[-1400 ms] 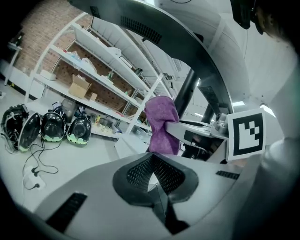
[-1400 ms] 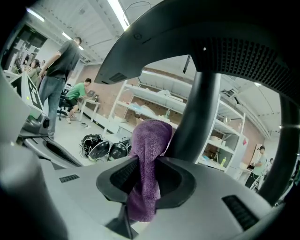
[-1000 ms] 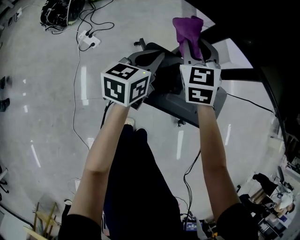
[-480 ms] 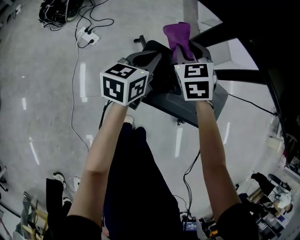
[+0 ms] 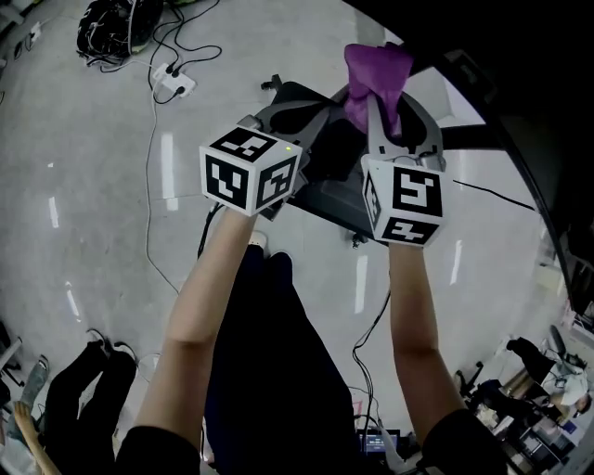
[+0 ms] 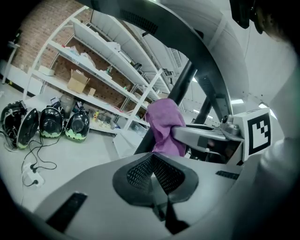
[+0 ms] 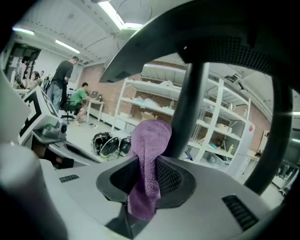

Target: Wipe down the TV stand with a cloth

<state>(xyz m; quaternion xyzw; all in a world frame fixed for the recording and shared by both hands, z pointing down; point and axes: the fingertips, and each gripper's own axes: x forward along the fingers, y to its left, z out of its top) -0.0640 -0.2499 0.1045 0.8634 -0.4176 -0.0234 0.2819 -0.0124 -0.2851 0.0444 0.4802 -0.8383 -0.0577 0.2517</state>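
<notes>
A purple cloth [image 5: 376,70] hangs from my right gripper [image 5: 380,97], which is shut on it and held up in front of the TV stand. In the right gripper view the cloth [image 7: 149,145] sticks up between the pads and flops over, with the stand's black pole [image 7: 187,117] right behind it. The stand's dark base [image 5: 325,199] lies on the floor below both grippers. My left gripper [image 5: 311,111] is beside the right one, shut on nothing [image 6: 153,176]. From the left gripper view the cloth [image 6: 164,124] shows just ahead, beside the pole [image 6: 180,86].
A power strip with cables [image 5: 174,82] and dark gear [image 5: 116,23] lie on the grey floor at far left. Another person's shoes [image 5: 83,371] stand at lower left. Shelving [image 6: 93,70] lines the brick wall. People sit at desks [image 7: 70,89] farther off.
My right gripper swung slightly left with the cloth, then back right, and its cube now sits lower in view. The left gripper barely moved. Someone's shoes came in at lower left.
</notes>
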